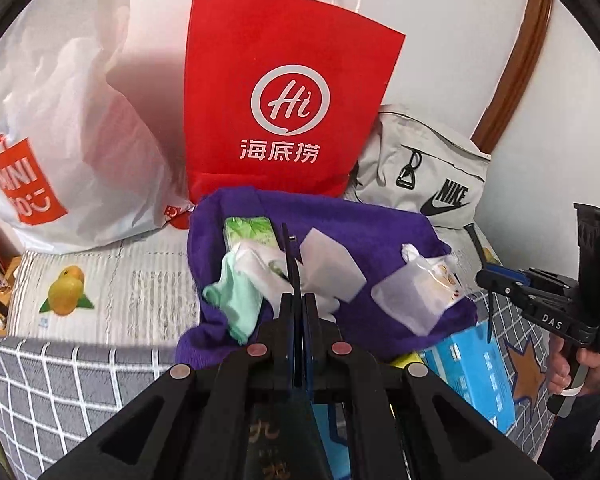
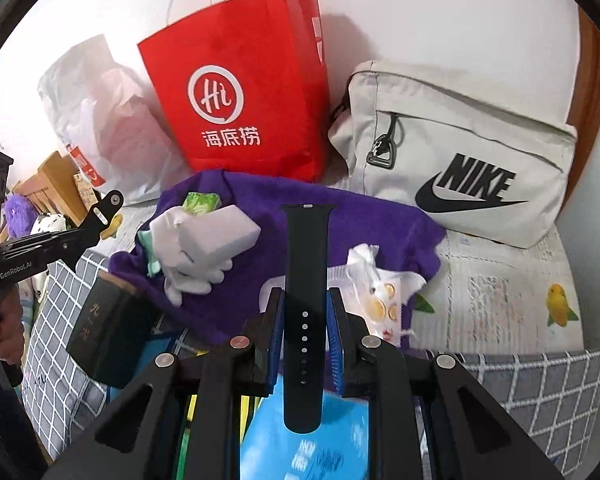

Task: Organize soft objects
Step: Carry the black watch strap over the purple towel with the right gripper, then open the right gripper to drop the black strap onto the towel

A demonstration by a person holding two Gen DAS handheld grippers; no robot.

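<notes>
A purple cloth lies on the bed with soft things on it: a mint sock, white gloves, a white sponge block, a green tissue pack and a clear packet of wipes. My right gripper is shut on a black watch strap and holds it upright above the cloth. My left gripper is shut on a thin dark strip, seen edge-on. A dark box hangs under the left gripper.
A red paper bag, a white plastic bag and a grey Nike bag stand against the wall behind the cloth. A blue box lies near the front. A grey checked blanket covers the near edge.
</notes>
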